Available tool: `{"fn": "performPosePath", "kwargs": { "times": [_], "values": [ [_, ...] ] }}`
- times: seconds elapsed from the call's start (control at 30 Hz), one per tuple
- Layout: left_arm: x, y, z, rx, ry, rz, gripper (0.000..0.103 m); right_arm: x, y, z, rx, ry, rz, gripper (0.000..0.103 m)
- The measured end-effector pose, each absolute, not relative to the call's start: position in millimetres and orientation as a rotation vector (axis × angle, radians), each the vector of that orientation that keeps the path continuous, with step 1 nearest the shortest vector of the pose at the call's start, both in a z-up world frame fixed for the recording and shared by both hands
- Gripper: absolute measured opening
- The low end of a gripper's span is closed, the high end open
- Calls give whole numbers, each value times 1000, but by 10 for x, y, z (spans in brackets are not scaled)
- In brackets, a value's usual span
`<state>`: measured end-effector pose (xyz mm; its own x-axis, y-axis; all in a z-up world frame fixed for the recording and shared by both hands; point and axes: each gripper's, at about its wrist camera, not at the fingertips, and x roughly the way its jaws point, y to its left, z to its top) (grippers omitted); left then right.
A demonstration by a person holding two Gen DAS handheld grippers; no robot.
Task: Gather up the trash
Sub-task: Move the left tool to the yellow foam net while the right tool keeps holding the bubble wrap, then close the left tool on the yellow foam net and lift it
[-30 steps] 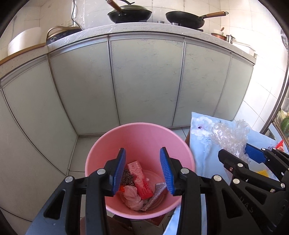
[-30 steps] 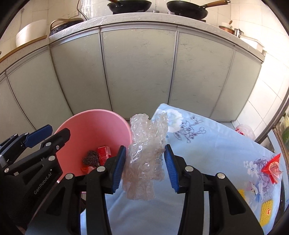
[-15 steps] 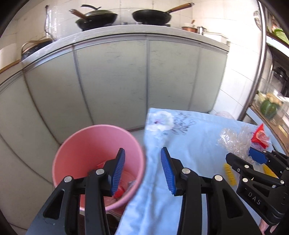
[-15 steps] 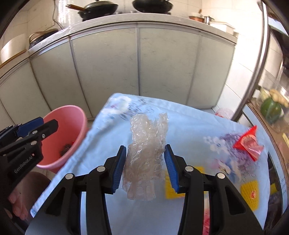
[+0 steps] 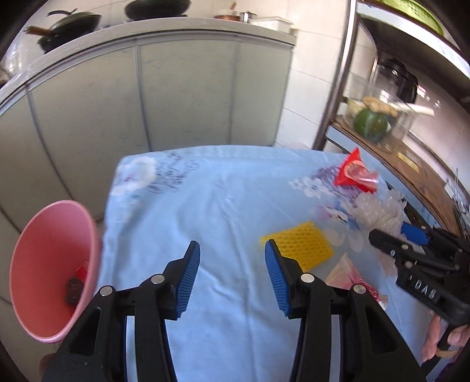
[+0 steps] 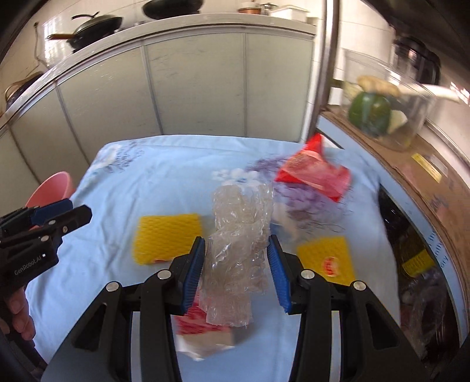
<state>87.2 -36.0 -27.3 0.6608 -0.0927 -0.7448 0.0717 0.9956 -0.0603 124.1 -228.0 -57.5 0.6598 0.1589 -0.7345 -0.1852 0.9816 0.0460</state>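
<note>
One worktop (image 5: 223, 205), draped in a pale blue floral cloth, carries the loose trash. One pink bin (image 5: 55, 264) stands just beside its left edge, below cloth level, holding at least one red wrapper scrap and one dark scrubby lump. Two hand-held grippers, black with blue pads: the left hand-held gripper (image 5: 232, 276) hovers over bare cloth with nothing between its pads, its jaws parted and having just been opening wider; the right hand-held gripper (image 6: 236, 273) is clenched on one crumpled clear plastic wrap (image 6: 239, 249), which stands upright between the pads and rises above them. Two yellow mesh sponges: one (image 6: 167, 238) on the cloth left of the held wrap, one (image 6: 326, 258) on its right, bearing a red mark. One red snack packet (image 6: 314, 173) lies near the far right side of the cloth. One red-and-white wrapper (image 6: 199, 329) lies on the cloth under the right gripper, blurred. One green gourd (image 6: 370, 114) sits on a side shelf at right, with a clear jar beside it. Two dark pans (image 6: 97, 25) sit on the kitchen counter behind.
</note>
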Motion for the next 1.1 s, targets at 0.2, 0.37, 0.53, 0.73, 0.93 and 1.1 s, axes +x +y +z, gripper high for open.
{"fn": "performPosePath", "kwargs": {
  "times": [0.2,0.37,0.53,0.73,0.93,1.1],
  "values": [
    [1022,-751,-391,29,892,-193,45,1362,-2799,-736,34,861,128,44],
    [1189,-907,-553,52,936,-189,45,1429,-3025,-846,79,893,128,44],
    [1311,-917,-733,51,985,-149,46,1465,-3052,-915,94,903,153,51],
    [1347,-917,-764,43,986,-133,48,1478,-3040,-987,85,916,166,52],
    [1357,-892,-781,30,989,-103,56,1434,-3072,-1005,83,910,169,52],
    [1350,-880,-785,14,991,-98,56,1390,-3092,-984,94,907,184,52]
  ]
}}
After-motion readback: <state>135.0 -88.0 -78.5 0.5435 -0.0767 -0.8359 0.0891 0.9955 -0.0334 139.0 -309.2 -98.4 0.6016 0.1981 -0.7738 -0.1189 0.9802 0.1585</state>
